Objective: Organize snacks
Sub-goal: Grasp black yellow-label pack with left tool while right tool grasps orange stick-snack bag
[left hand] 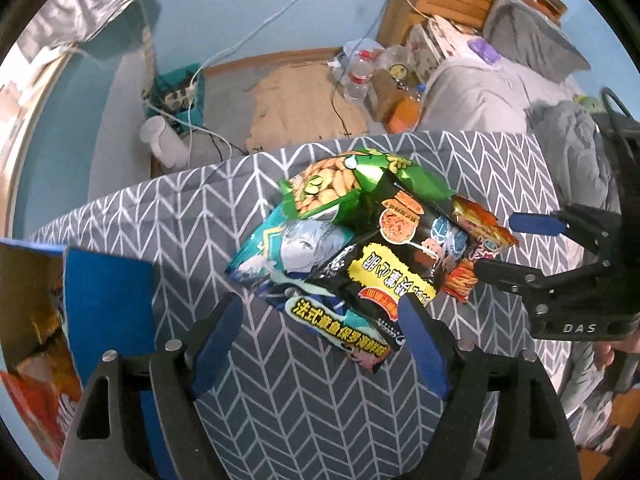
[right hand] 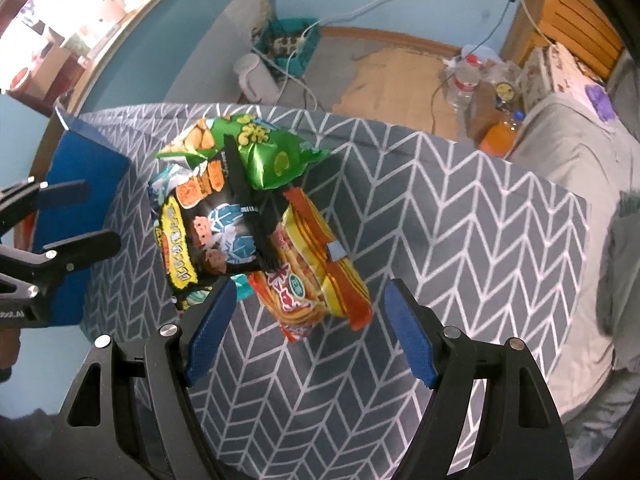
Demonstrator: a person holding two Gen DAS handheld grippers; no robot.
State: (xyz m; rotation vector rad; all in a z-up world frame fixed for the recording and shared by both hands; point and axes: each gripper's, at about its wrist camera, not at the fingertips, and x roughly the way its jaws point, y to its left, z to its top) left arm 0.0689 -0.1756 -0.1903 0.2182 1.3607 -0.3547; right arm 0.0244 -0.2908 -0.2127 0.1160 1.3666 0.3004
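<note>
**Two open grippers above a heap of snack bags**

A table [left hand: 224, 200] w/ a grey chevron cloth carries a small heap of four snack bags; at its left edge stands a blue-sided box [left hand: 108, 300] already holding some orange packets.

Left gripper [left hand: 320, 340]: fingers spread wide, nothing between the pads; the teal bag [left hand: 296, 256] w/ an anime figure lies just ahead, its near corner reaching between the fingertips; long axis runs diagonally, far-left to near-right; the black bag [left hand: 404, 252] overlaps its right side, the green bag [left hand: 340, 184] sits at the heap's far end.

Right gripper [right hand: 310, 326]: fingers also open, holding nothing; the orange-red bag [right hand: 316, 272] lies straight ahead, its near end between the fingertips, not touched as far as I can tell; long axis points roughly away from the fingers, tilted left.

Judgement: each hand is nearest its own bag; teal for left, orange-red for right; the box is on the left hand's side.
</note>
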